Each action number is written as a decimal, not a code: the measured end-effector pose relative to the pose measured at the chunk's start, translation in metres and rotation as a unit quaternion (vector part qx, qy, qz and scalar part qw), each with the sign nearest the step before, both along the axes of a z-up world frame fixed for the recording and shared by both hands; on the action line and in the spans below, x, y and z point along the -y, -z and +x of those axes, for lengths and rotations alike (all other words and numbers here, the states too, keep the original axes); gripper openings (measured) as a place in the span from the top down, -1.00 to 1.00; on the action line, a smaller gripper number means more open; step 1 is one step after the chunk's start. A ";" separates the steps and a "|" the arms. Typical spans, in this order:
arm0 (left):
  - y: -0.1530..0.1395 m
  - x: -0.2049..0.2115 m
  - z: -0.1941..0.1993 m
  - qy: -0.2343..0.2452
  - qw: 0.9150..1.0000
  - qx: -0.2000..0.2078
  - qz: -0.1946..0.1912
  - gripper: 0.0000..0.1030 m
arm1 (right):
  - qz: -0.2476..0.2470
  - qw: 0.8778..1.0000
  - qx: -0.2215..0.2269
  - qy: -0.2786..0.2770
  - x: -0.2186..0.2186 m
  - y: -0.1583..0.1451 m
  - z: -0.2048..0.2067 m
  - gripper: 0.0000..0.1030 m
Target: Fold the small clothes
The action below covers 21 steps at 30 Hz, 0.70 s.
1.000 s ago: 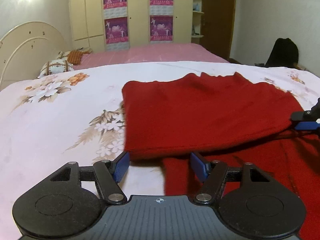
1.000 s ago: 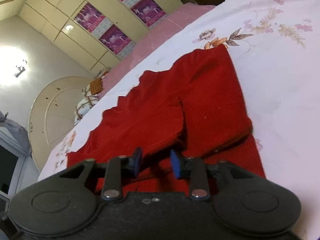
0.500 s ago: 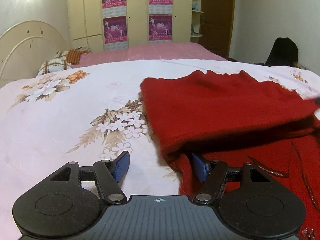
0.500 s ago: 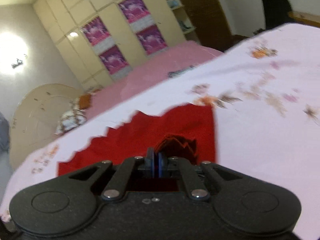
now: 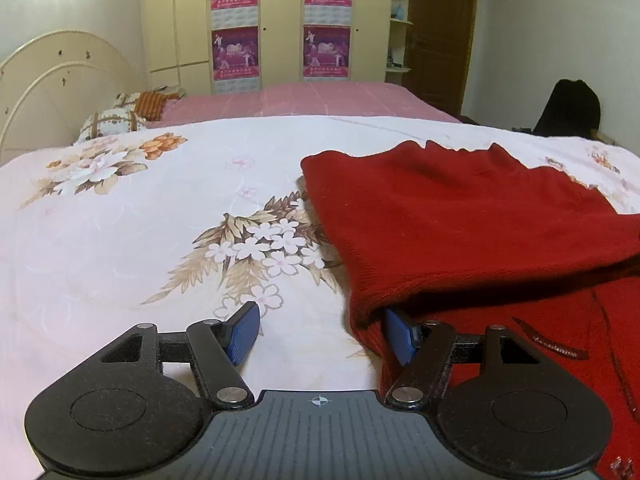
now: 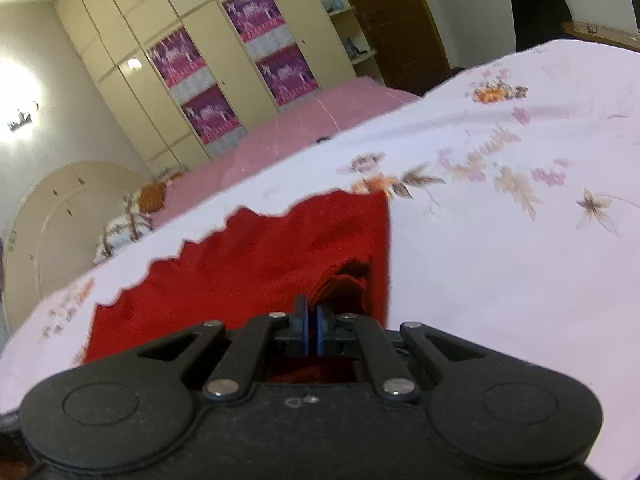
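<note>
Where the red garment (image 5: 460, 220) runs past the right edge of the left wrist view, its full shape cannot be seen, and its lower right part is cut off by the frame. It lies on a bed covered with a white floral bedspread (image 5: 140, 248), folded so that an upper layer rests over a lower one, with a dark gap between them along the near edge. In the right wrist view the same garment (image 6: 248, 264) is partly hidden behind the black body of the gripper, and its far edge shows a zigzag outline against the bedspread (image 6: 500, 260). That view is slightly blurred, so the bunched fabric just ahead of the fingertips is hard to read in detail.

The left gripper (image 5: 320, 330) has its jaws well apart. Its left blue pad hangs over bare bedspread, while its right blue pad is tucked under the near corner of the garment's upper layer, so the tip of that pad is covered by cloth. Nothing is pinched between the two pads.

The right gripper (image 6: 311, 326) has its jaws drawn together, the two blue pads nearly meeting. Red fabric rises in a crumpled fold directly ahead of them, and the pads appear to be clamped on an edge of the garment, though the exact point of grip is hidden by the fingers themselves.

Beyond the bed stand a cream wardrobe (image 5: 280, 20) with purple posters and a curved headboard (image 5: 52, 80).
</note>
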<state>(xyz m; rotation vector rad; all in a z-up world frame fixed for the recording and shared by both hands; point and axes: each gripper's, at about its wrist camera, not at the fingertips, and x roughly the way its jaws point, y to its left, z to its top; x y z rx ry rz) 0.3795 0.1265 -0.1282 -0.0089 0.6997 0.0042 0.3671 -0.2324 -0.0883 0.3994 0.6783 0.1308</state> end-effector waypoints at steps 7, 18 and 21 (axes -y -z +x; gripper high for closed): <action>-0.003 -0.004 -0.007 0.030 0.999 0.006 0.015 -0.32 | 0.011 0.999 -0.032 0.009 0.004 0.022 0.000 0.85; -0.025 0.048 0.019 0.114 0.990 0.032 -0.076 -0.32 | -0.093 0.993 0.031 -0.064 -0.036 -0.014 0.008 0.67; -0.002 0.055 0.026 0.099 0.993 0.022 -0.056 -0.32 | -0.138 0.988 0.010 -0.072 -0.046 0.002 0.014 0.76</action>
